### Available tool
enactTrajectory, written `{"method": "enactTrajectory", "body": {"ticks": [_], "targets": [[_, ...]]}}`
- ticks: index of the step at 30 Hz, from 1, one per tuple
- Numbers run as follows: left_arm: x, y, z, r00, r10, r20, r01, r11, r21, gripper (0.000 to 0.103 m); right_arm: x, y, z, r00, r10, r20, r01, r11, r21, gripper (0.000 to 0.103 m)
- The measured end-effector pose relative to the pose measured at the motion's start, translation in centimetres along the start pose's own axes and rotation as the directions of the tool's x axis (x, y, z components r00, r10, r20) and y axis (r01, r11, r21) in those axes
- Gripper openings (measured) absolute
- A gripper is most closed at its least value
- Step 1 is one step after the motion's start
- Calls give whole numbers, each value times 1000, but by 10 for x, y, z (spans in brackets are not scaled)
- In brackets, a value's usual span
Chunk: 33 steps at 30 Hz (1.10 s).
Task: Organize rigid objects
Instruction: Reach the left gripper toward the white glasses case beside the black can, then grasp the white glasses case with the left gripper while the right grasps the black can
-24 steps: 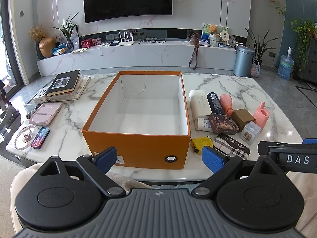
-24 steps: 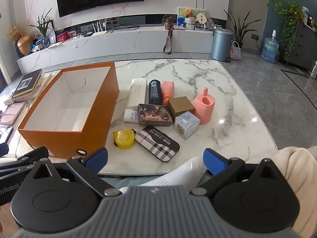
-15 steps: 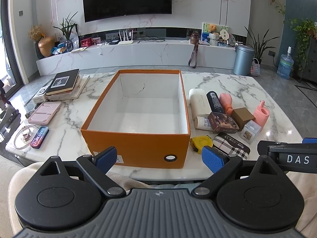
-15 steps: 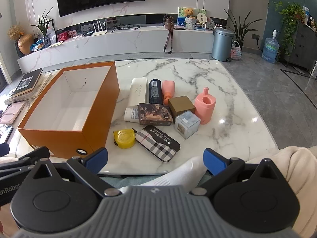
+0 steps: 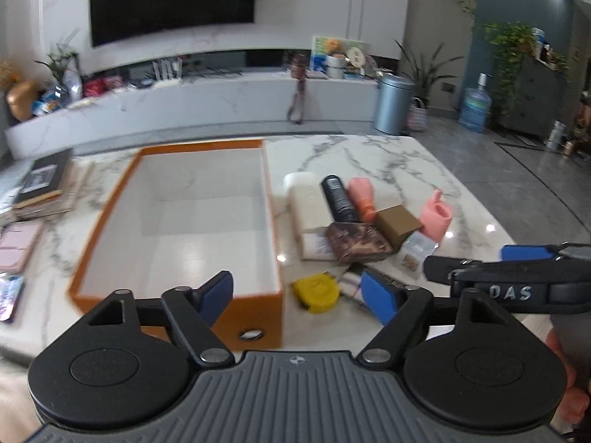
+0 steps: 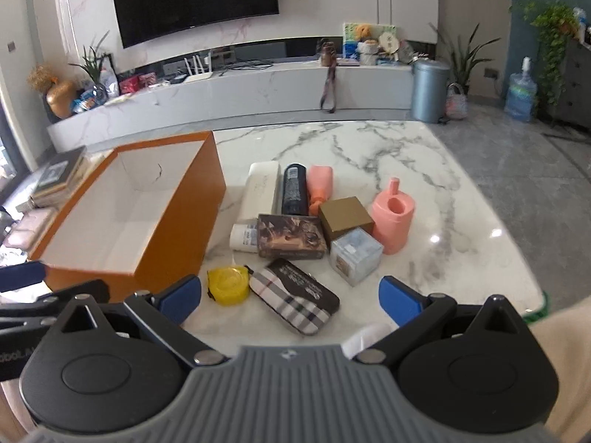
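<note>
Tongs both released, empty: right tongs [image 6: 290, 297] nearer the plaid case [image 6: 295, 301], lying diagonally between its tips, prob. first into orange box [image 6: 177, 221].

The right claw [image 6: 290, 299] hangs over the near edge of the marble surface [image 6: 424, 170] with its blue fingertips [image 6: 400, 301] spread wide and nothing between them. Just ahead lie a yellow tape measure [image 6: 226, 284] and a plaid case [image 6: 293, 301], side by side (the case at a slant). Beyond them sits a cluster: a dark printed box [image 6: 291, 237], a small clear cube [image 6: 355, 255], a brown box [image 6: 345, 217], a pink holder [image 6: 393, 221] standing upright, a black bottle [image 6: 294, 189], a white box [image 6: 260, 188] and a pink bottle [image 6: 319, 188] lying flat. An open orange box [image 6: 177, 225], white inside, stands to the left of the cluster.
</note>
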<state>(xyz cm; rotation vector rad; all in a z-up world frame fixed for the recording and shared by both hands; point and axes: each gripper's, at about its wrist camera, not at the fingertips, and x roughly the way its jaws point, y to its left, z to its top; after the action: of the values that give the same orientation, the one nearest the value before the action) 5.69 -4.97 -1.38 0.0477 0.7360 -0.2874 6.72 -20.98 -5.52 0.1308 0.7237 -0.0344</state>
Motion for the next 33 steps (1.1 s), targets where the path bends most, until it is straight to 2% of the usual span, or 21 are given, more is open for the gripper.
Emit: {"method": "enactTrajectory", "body": {"ticks": [1, 2, 4, 6, 7, 10, 12, 14, 15, 17, 19, 23, 31, 33], "targets": [[9, 0, 7, 1000, -24, -17, 24, 1000, -7, 86, 7, -4, 5, 1000, 5, -11, -5, 1000, 2, 95], [18, 1, 13, 998, -46, -32, 46, 999, -16, 82, 15, -7, 9, 1000, 12, -21, -12, 1000, 2, 84], [38, 1, 28, 995, -82, -51, 80, 996, -31, 78, 31, -14, 17, 999, 23, -44, -23, 1000, 6, 75], [55, 1, 43, 993, -100, -67, 98, 994, -39, 77, 48, -21, 25, 997, 40, -61, -39, 999, 20, 72], [68, 0, 53, 990, -112, -89, 109, 993, -42, 76, 58, -25, 31, 997, 52, -66, -50, 998, 25, 68], [103, -3, 80, 973, -164, -164, 156, 986, -59, 68, 87, -33, 47, 993, 93, -74, -89, 995, 45, 59], [126, -6, 96, 965, -162, -207, 149, 986, -76, 65, 106, -36, 58, 989, 125, -82, -121, 991, 52, 52], [156, -13, 114, 956, -143, -257, 131, 989, -65, 59, 127, -34, 69, 984, 153, -96, -150, 988, 40, 38], [168, -15, 119, 952, -135, -276, 125, 991, -55, 58, 139, -33, 75, 980, 167, -107, -164, 986, 29, 35], [198, -22, 131, 936, -106, -335, 99, 994, -37, 51, 163, -34, 84, 972, 193, -134, -191, 981, 29, 25], [225, -28, 138, 916, -77, -393, 78, 997, -14, 45, 185, -37, 92, 963, 215, -164, -212, 977, 40, 24], [262, -36, 145, 890, -15, -456, 30, 999, 26, 45, 222, -36, 106, 946, 246, -212, -244, 969, 34, 23], [307, -44, 155, 849, 133, -511, -69, 987, 142, 46, 270, -41, 106, 935, 214, -284, -207, 977, 53, 28], [316, -46, 154, 831, 174, -529, -86, 979, 186, 48, 276, -44, 107, 930, 226, -289, -216, 974, 68, 30]]}}
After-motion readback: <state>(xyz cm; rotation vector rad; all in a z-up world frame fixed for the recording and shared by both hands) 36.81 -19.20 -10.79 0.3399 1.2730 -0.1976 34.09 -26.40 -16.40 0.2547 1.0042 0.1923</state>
